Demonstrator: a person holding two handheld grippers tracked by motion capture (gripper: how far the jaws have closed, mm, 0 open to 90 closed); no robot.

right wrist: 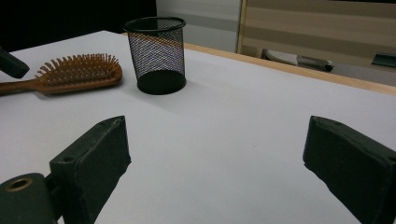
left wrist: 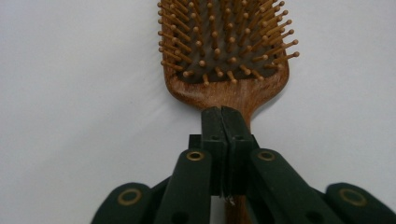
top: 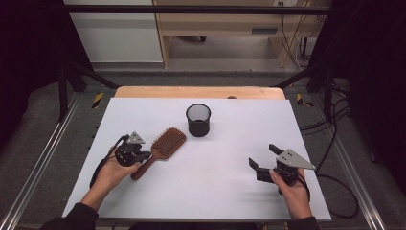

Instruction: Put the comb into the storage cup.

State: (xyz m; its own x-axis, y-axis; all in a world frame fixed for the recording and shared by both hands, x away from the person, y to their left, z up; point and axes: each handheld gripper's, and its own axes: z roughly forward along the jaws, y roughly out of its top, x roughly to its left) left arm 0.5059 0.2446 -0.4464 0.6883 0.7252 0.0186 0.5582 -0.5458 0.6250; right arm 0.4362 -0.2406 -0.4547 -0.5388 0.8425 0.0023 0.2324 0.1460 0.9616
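High view: the hairbrush (top: pixel 163 146) lies flat on the counter (top: pixel 230 191), near the mesh cup (top: pixel 198 120), its handle under the left gripper (top: pixel 139 155).

Left gripper view: jaws pressed together above the handle, clamping nothing.

Right gripper view: the right gripper (right wrist: pixel 215 163) gapes wide, empty, well apart from the cup. Likely nothing is accomplished yet.

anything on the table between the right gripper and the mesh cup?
Nothing. In the high view, bare white table runs from the right gripper to the mesh cup. The right gripper view shows the same; the hairbrush lies off to the side.
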